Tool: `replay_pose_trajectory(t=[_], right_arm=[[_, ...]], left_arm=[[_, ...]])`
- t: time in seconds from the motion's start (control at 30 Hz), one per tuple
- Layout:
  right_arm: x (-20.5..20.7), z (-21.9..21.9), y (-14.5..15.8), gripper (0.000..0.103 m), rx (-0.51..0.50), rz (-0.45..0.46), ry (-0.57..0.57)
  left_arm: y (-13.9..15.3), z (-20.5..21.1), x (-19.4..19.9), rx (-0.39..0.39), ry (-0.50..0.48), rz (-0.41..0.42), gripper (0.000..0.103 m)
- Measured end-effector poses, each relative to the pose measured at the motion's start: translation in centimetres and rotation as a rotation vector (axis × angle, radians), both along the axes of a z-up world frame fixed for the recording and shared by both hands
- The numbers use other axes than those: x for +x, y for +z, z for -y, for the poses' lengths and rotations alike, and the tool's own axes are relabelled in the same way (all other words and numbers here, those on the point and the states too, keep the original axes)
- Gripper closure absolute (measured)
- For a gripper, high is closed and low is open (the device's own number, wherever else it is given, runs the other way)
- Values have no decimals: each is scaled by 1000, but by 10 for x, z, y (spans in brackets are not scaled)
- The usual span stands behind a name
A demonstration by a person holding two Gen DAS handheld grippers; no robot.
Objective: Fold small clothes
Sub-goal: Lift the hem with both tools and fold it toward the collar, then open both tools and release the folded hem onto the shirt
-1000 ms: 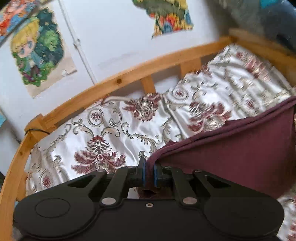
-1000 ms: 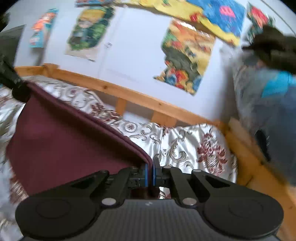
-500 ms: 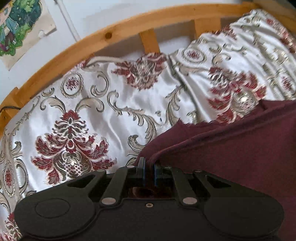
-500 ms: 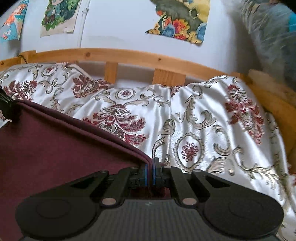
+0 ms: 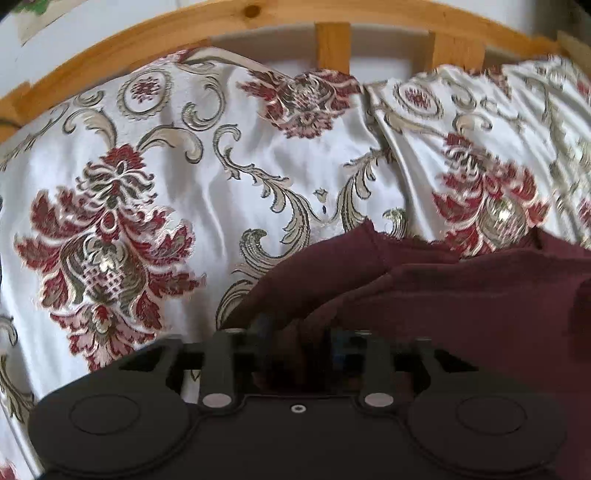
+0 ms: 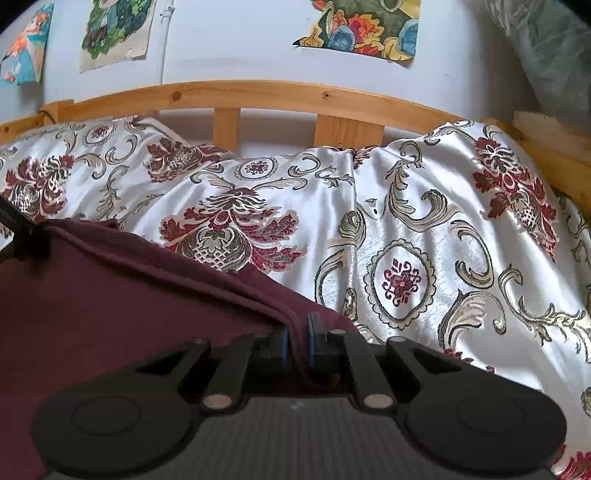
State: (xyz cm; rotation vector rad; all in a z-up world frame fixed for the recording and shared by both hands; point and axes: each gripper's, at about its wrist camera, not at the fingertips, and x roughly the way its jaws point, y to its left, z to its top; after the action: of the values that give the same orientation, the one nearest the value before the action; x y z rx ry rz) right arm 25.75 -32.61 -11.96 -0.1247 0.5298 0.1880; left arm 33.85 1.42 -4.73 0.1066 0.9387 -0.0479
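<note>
- The maroon garment (image 5: pixel 461 302) lies on the patterned bedspread (image 5: pixel 177 177), its far edge folded over in a double layer, filling the near right of the left wrist view
- In the right wrist view the same cloth (image 6: pixel 110 295) fills the near left, its hemmed edge running from the far left down to the jaws
- The left gripper (image 5: pixel 299 343) has just been opening; its jaws stand well apart with a corner of the garment lying loose between them, and the pads do not press on it, though the picture is blurred there
- The right gripper (image 6: pixel 296 339) has just begun to open; a narrow gap shows between its blue pads (image 6: pixel 284 343), with the hem of the garment in the gap, and I cannot tell whether the pads still pinch it
- A wooden bed rail (image 6: pixel 258 96) curves along the far side of the bedspread, with posters (image 6: pixel 362 26) on the pale wall behind
- At the left edge of the right wrist view a dark part of the other gripper (image 6: pixel 22 236) sits at the garment's far corner
</note>
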Motion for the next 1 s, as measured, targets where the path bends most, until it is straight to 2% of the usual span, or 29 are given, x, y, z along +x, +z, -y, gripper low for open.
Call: replay_pose_trajectory(t=[0.03,0.07,0.13,0.23,0.3,0.37,0.47,0.5,0.57,0.6,0.7,0.83,0.9,1.0], right_arm=[[0,0,0,81,1,-3,0],[-1,0,0,66,0,-4,-6],[-2,2,0,44,11,-7,-17],[-4,8,2,33,63,-28,-21],[-7,10,8,22,77,-23,-32],[-16,11,14,11,81,-7,-39],[-35,12,20,10,93,-2,-54],[-44,12,20,10,97,-7,-60],[-60,12,19,10,105,-10,-71],[-67,11,18,10,106,-11,-74],[-80,6,15,11,100,-22,-73],[-86,-4,11,11,53,-34,-131],[-88,-7,7,11,13,-49,-187],[-88,-6,-5,11,-13,-102,-237]], left_arm=[[3,-5,-4,-14,4,14,39],[5,-10,-10,-27,12,29,34],[9,-21,-21,-64,20,55,25],[12,-36,-39,-111,20,73,19],[12,-44,-53,-138,9,77,18],[9,-46,-65,-157,-20,62,23],[-1,-43,-76,-160,-64,3,50],[-6,-40,-76,-141,-70,-25,65],[-14,-39,-78,-110,-63,-49,80],[-16,-39,-79,-114,-55,-46,98],[-12,-46,-87,-143,3,8,98],[-6,-50,-97,-124,54,60,98],[-7,-52,-98,-126,60,63,98],[-14,-48,-98,-88,48,54,98]])
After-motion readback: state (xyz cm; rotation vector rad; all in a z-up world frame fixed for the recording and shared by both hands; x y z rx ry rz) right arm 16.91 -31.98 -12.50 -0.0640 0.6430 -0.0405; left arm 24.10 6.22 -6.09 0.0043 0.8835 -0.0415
